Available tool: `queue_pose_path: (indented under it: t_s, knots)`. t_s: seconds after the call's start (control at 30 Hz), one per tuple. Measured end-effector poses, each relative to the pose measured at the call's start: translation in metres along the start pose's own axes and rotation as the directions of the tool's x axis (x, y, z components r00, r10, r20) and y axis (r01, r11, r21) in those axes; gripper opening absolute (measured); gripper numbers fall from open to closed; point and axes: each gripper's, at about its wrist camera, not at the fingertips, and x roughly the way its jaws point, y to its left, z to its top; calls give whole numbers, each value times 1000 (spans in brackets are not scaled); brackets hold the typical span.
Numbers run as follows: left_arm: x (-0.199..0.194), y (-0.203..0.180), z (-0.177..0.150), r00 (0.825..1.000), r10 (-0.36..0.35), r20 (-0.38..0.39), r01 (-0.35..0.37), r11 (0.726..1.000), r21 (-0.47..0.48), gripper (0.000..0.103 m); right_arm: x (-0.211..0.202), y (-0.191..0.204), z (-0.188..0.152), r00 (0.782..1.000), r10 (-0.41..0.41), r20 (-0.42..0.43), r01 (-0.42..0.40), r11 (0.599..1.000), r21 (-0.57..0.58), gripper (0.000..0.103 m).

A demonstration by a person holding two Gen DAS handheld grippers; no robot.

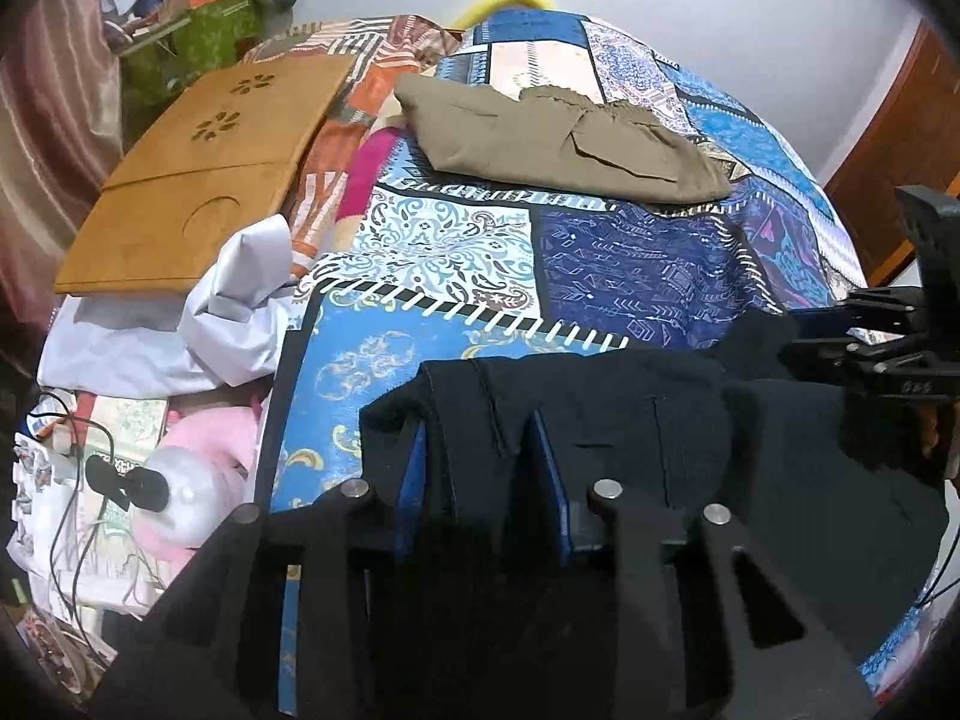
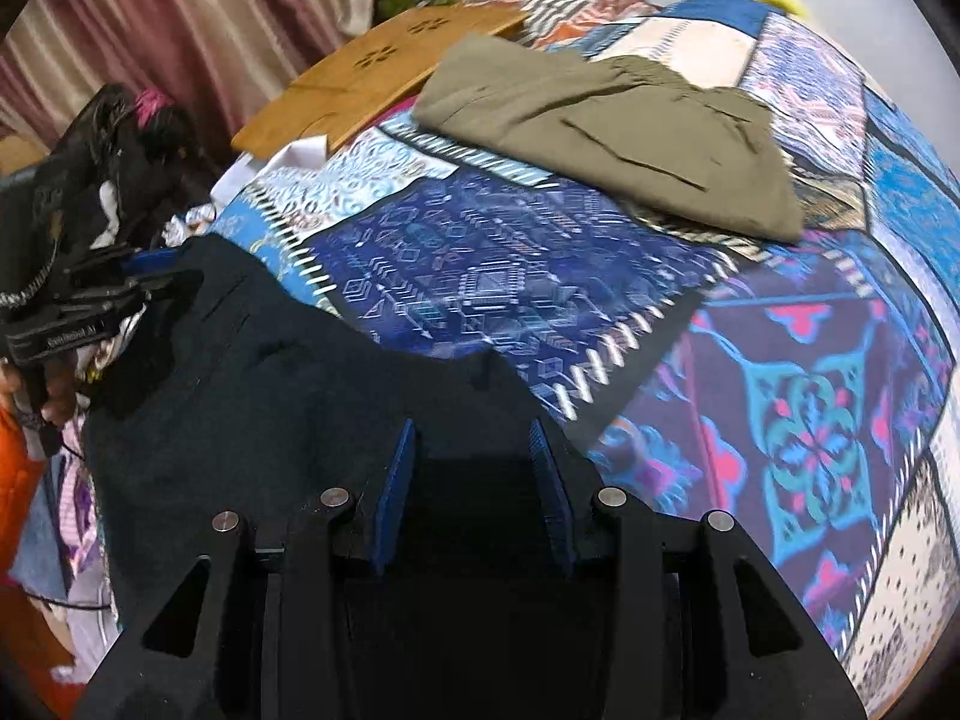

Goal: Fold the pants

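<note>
Across the near edge of the bedspread [image 1: 456, 252], a patchwork of blue, navy and white prints, lie the black pants [image 1: 636, 420]. They are dark and matte, and a stitched seam and a slit pocket show in the left wrist view. The cloth runs side to side between the two tools, so its long axis follows the near edge of the bed, with one end at each tool. Farther back on the bedspread rest the olive pants [image 1: 558, 138], already folded into a flat bundle, lying slantwise with the gathered waistband toward the far side. Beside the bed's left edge sits a wooden board [image 1: 198, 174] with flower-shaped cutouts.

The left gripper [image 1: 480, 462] has black cloth between its blue pads and grasps the black pants. The right gripper [image 2: 474, 468] likewise has the dark fabric bunched between its blue pads and is clamped on it.
</note>
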Motion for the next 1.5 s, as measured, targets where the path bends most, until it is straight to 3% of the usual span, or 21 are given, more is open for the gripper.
queue_pose_path:
  t_s: [0.07,0.1,0.23,0.27,0.4,0.7,0.83,0.87,1.0,1.07,1.13,1.3,1.5]
  knots:
    - [0,-1,0,1000,1,5,-1,1000,2,31,6,7,3,1000,-24,-11,24,999,-38,23]
    - [-1,-2,0,1000,3,8,-3,1000,1,29,8,9,4,999,-43,-10,42,998,-52,12]
    - [-12,-8,0,997,54,49,-55,998,20,13,7,16,4,996,-86,21,87,990,-111,6]
    - [-15,-11,0,995,80,64,-82,996,27,4,7,17,4,995,-98,31,101,987,-126,6]
    - [-23,-17,0,974,189,120,-198,978,61,5,5,17,8,983,-163,79,173,974,-143,4]
    - [2,-5,17,969,239,56,-243,967,74,9,6,3,27,970,-227,92,235,968,-89,4]
    - [-19,9,21,951,300,72,-303,952,37,14,-20,-8,23,964,-245,108,244,970,15,15]
    - [-30,14,20,957,279,80,-281,959,18,14,-31,-12,20,963,-244,113,242,970,37,17]
    - [-66,26,3,973,211,97,-209,977,-38,24,-77,-20,-4,956,-244,164,229,968,104,34]
    - [-77,26,-10,976,197,98,-194,980,-41,37,-103,-23,-27,947,-256,192,232,962,141,36]
    - [-82,24,-25,979,184,84,-180,982,-49,44,-122,-25,-48,942,-270,202,237,956,172,36]
    - [-75,18,-62,992,123,16,-121,990,-79,44,-162,-35,-114,919,-334,211,270,921,281,47]
    - [-56,11,-92,995,92,-47,-97,987,-128,50,-192,-49,-192,885,-427,183,321,846,425,50]
